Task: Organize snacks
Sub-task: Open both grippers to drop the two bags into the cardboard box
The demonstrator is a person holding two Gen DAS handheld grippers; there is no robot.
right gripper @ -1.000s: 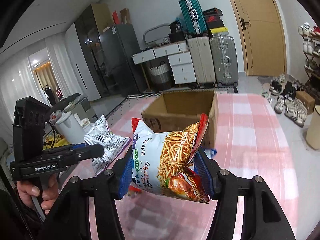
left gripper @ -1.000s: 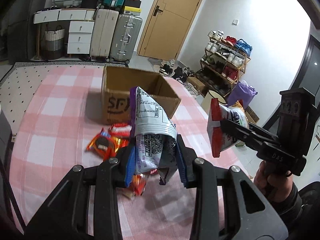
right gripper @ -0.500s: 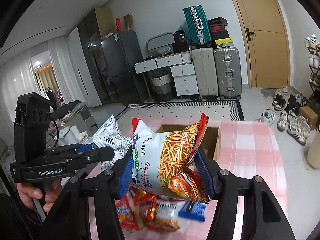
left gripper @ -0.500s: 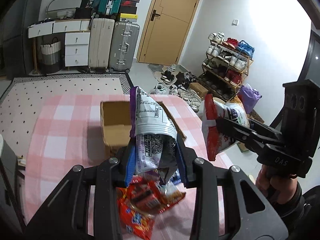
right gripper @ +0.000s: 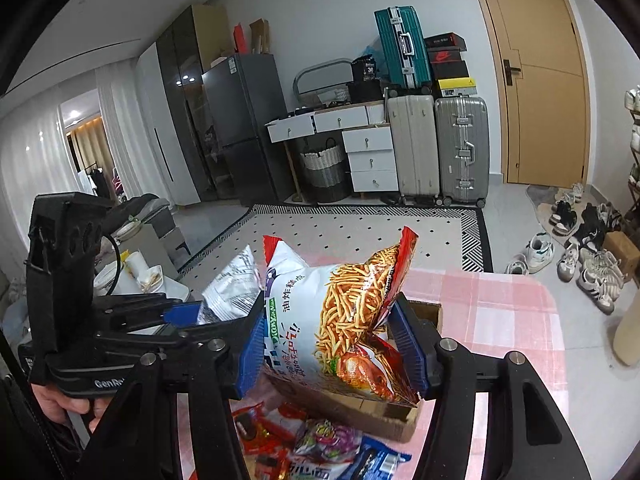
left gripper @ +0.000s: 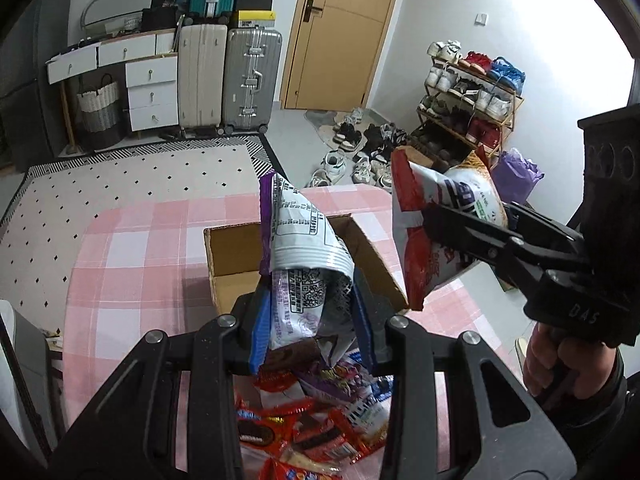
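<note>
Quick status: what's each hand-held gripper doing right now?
Left hand-held gripper: closed on the silver-purple snack bag.
Right hand-held gripper: closed on the noodle-snack bag.

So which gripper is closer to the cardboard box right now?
Left, though only slightly. The left gripper holds its silver bag above the cardboard box opening; the right gripper holds its noodle bag beside the box's right edge.

"DAS" on the right claw (left gripper: 432, 226); "GenRo…" on the left claw (right gripper: 188, 314); "36" on a black bag (right gripper: 366, 69).
</note>
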